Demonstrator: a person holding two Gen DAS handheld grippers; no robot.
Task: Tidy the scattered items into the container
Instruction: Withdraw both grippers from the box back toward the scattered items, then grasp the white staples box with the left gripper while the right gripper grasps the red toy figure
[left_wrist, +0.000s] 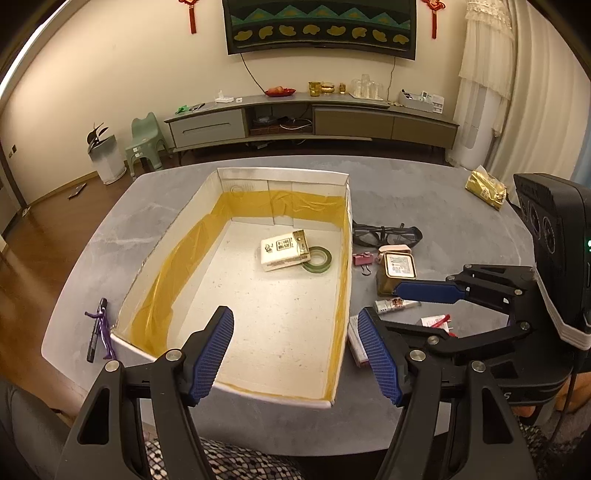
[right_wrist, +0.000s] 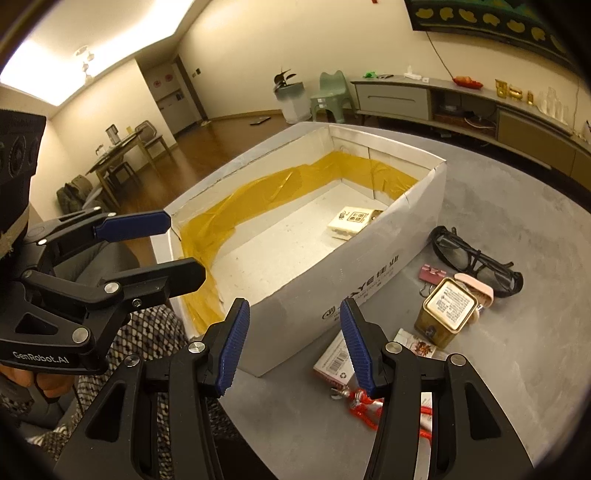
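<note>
**Two items boxed, the rest still out on the table**

Left wrist view: the left gripper (left_wrist: 295, 350) hangs over the near end of the white box (left_wrist: 236, 177), its jaws spread wide and holding nothing. Inside the box lie a cream packet (left_wrist: 282, 251) and a green tape roll (left_wrist: 318, 260), touching each other near the far right wall. The box's long axis runs away from the camera. Left of the box a dark pen (left_wrist: 96, 330) lies along that same direction. Right of the box sit black glasses (left_wrist: 384, 234), a pink binder clip (left_wrist: 362, 259), a gold tin (left_wrist: 397, 271) and a small tube (left_wrist: 397, 305). The right gripper (left_wrist: 413, 306) reaches in from the right, jaws apart, near the tin and tube. A gold packet (left_wrist: 485, 188) lies well apart at the far right.

Right wrist view: the right gripper (right_wrist: 291, 347) is spread and empty, beside the box's outer wall. Just beyond its right finger lie a barcoded carton (right_wrist: 332, 363) and a red-corded item (right_wrist: 360, 402). The tin stands upright, label up.

Judgement: the task is in its early-to-middle stage, between picks. The next move likely calls for lowering the right gripper over the carton or the tin, closing across the narrow side, then lifting over the wall.
</note>
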